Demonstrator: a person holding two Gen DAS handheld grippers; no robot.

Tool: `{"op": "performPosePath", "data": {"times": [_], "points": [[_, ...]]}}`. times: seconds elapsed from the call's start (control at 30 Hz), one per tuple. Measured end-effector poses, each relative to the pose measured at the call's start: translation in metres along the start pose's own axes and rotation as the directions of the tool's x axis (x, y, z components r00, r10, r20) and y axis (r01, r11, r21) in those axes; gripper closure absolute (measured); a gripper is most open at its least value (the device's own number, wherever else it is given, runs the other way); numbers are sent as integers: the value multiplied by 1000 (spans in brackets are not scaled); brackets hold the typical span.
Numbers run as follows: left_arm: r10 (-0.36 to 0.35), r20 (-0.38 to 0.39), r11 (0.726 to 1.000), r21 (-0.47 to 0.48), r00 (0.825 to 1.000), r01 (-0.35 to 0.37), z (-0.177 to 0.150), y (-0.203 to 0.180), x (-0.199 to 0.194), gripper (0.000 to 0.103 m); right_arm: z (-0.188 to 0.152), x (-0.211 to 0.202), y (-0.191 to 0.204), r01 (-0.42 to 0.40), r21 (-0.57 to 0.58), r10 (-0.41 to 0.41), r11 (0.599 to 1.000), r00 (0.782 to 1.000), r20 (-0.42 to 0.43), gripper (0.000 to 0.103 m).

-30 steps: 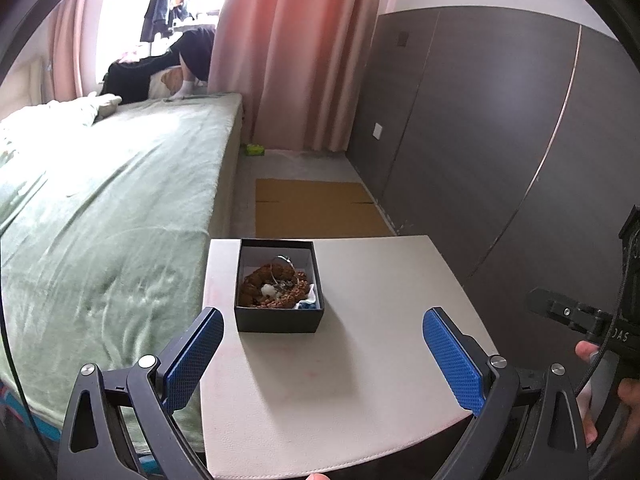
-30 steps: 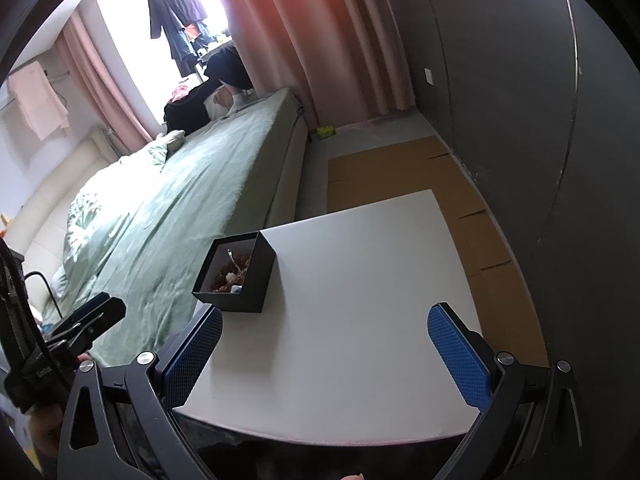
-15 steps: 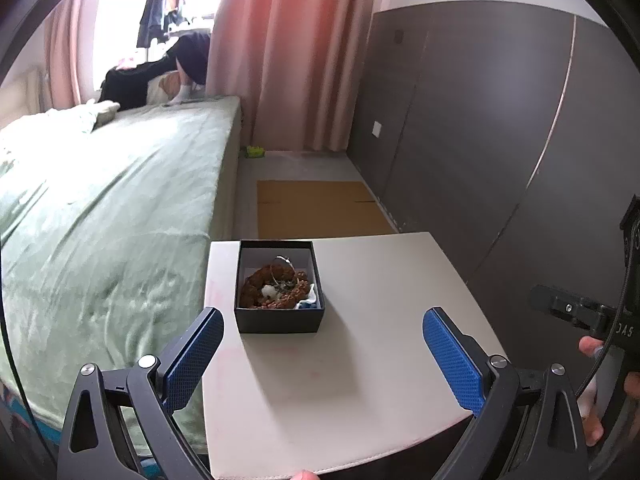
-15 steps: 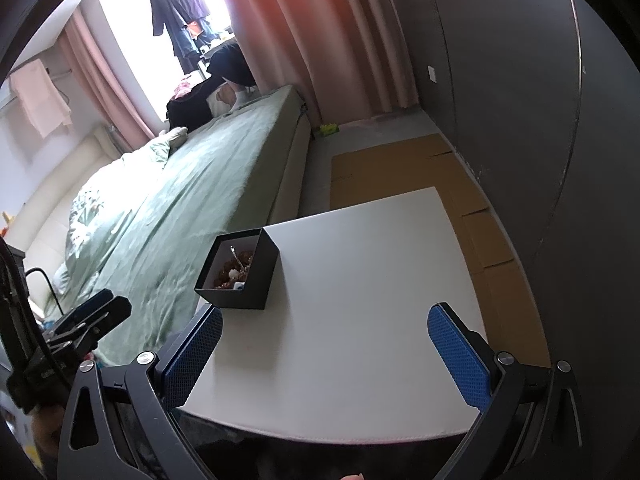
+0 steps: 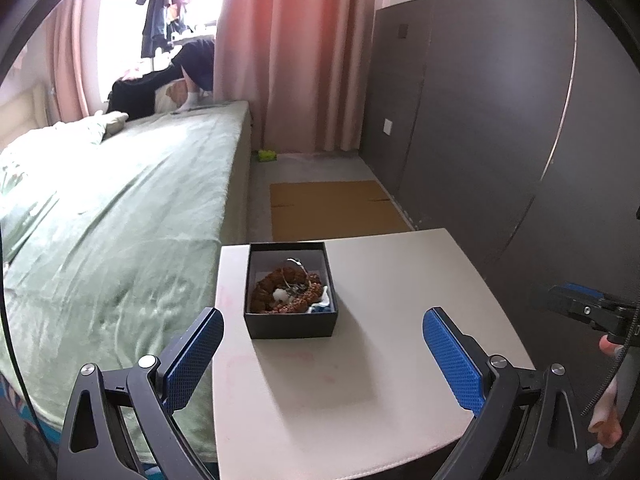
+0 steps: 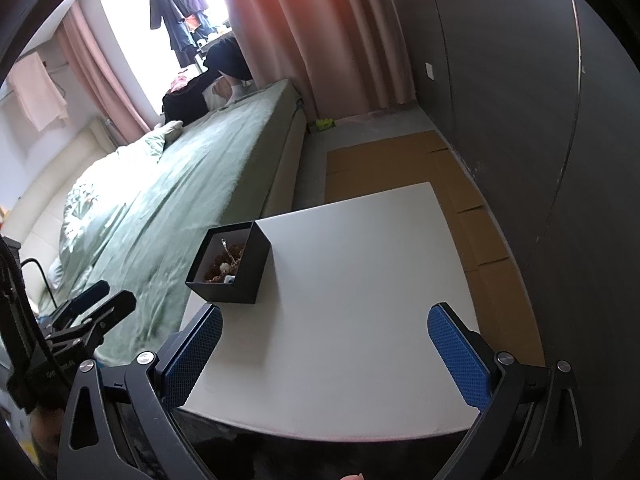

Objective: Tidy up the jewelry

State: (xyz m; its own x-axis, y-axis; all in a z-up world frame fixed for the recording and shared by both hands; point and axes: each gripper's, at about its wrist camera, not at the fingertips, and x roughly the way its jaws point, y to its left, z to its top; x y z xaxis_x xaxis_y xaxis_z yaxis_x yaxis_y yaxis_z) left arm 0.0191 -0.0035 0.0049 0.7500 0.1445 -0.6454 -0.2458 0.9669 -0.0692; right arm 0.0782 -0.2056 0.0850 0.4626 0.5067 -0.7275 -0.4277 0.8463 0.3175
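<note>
A small black open box (image 5: 291,322) stands on the white table (image 5: 400,288) near its left edge. Inside lie brown bead bracelets (image 5: 272,288), a silver ring-like piece and something white. The box also shows in the right wrist view (image 6: 240,276). My left gripper (image 5: 322,356) is open and empty, hovering short of the box, which sits just beyond and between its blue pads (image 5: 192,356). My right gripper (image 6: 324,356) is open and empty above the table's near edge, to the right of the box.
A bed with a green cover (image 5: 112,216) runs along the table's left side. Dark wall panels (image 5: 500,120) stand to the right. Flat cardboard (image 5: 332,208) lies on the floor beyond the table. The other gripper shows at the right edge (image 5: 588,308) and at the left (image 6: 80,320).
Both grippers have moved slightly closer to the table and the box. Both stay open. The box and its contents have not moved.
</note>
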Motion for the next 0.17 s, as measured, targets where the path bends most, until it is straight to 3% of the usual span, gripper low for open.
{"op": "performPosePath", "data": {"times": [0.17], "points": [[-4, -14, 1000, -5, 1000, 4, -2, 6, 7, 3, 1, 3, 3, 1, -8, -1, 1000, 1000, -3, 0]]}}
